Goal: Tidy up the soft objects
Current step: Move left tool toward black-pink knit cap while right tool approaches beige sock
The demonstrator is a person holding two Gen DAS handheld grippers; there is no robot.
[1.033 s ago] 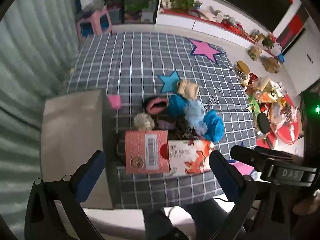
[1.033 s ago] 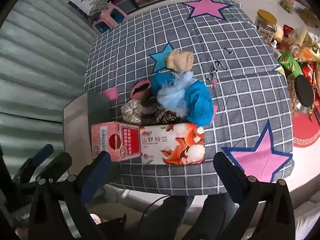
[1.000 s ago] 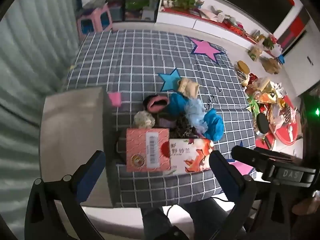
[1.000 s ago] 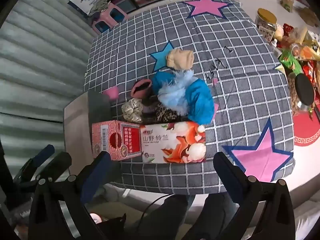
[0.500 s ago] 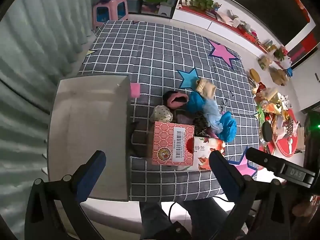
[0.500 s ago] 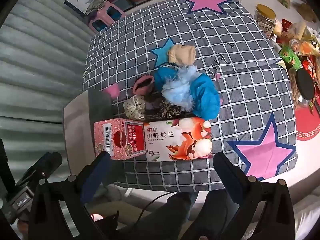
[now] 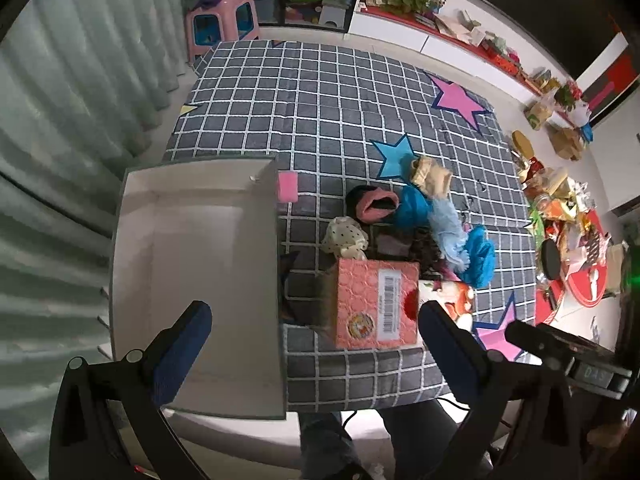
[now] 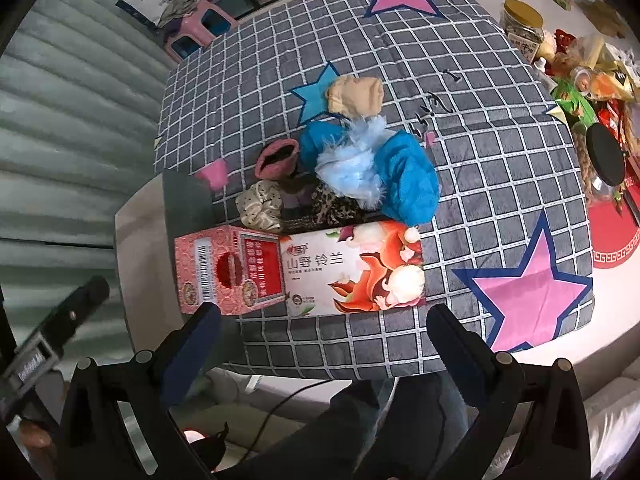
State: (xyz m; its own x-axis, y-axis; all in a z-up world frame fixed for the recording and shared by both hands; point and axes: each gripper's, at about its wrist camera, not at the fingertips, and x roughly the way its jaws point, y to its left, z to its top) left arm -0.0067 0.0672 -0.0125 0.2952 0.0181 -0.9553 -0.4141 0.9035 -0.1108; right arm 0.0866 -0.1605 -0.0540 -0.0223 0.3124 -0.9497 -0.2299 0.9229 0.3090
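A pile of soft things lies on the checked grey cloth (image 7: 320, 128): a beige roll (image 8: 354, 96), a blue fabric piece (image 8: 408, 180), a pale blue fluffy piece (image 8: 352, 164), a pink-and-black sock (image 8: 276, 158), a dotted cream scrunchie (image 8: 260, 204) and a leopard-print piece (image 8: 332, 208). They also show in the left wrist view, with the scrunchie (image 7: 344, 238) nearest the box. My left gripper (image 7: 312, 344) is open and empty, high above the table's near edge. My right gripper (image 8: 320, 340) is open and empty, high above the cartons.
An empty white open box (image 7: 200, 272) stands at the left. A red carton (image 8: 228, 270) and a flowered carton (image 8: 352, 268) lie in front of the pile. A small pink block (image 7: 288, 187) sits by the box. Jars and snacks (image 7: 560, 208) crowd the right side.
The left gripper has swung left and up, so the white box now fills more of its view. The right gripper has shifted only a little. Both stay open.
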